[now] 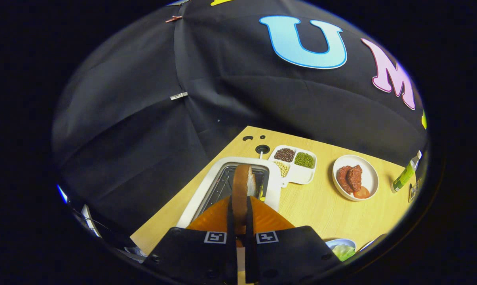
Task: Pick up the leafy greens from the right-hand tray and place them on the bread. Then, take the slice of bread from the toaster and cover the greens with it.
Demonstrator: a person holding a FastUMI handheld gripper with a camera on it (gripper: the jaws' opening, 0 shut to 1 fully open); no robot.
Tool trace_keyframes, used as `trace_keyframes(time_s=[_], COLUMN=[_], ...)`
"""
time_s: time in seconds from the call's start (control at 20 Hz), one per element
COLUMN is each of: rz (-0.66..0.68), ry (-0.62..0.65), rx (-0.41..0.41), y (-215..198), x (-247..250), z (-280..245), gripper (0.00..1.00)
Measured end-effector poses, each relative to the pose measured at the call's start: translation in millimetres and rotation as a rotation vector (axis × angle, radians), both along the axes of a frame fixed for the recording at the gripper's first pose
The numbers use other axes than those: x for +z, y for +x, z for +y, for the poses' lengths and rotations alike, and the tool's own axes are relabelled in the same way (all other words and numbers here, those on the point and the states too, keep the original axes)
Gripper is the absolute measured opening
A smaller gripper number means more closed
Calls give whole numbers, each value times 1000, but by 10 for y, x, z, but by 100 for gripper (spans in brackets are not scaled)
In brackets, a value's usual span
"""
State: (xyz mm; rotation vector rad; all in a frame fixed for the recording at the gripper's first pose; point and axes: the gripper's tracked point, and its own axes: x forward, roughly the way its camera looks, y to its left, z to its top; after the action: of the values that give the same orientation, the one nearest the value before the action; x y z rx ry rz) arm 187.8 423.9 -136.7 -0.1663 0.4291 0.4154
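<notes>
here the gripper was clamped on the bread slice, held upright just above the toaster, so the covering step seemed underway, and the next move likely called for carrying it over the greens.

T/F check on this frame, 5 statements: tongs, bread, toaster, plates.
1. The tongs are shut on the slice of bread. True.
2. The bread lies flat on the wooden table. False: it stands on edge between the fingers, over the white toaster.
3. The divided tray of beans and grains sits just beyond the toaster. True.
4. The round white plate holds leafy greens. False: it holds reddish meat-like pieces and an orange slice.
5. The green bottle stands between the toaster and the divided tray. False: it is beyond the round plate, at the table's far side.
</notes>
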Motion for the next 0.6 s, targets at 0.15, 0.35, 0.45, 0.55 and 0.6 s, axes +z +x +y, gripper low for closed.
trace_keyframes(time_s=[0.15,0.35,0.45,0.55,0.6], rz=[-21,-27,-36,-32,-31], ry=[33,104,145,172,176], rx=[6,6,-8,-21,-32], y=[-63,-198,-238,-261,-294], x=[193,452,585,661,681], z=[-98,-234,-340,-457,-545], gripper=[12,12,12,12,12])
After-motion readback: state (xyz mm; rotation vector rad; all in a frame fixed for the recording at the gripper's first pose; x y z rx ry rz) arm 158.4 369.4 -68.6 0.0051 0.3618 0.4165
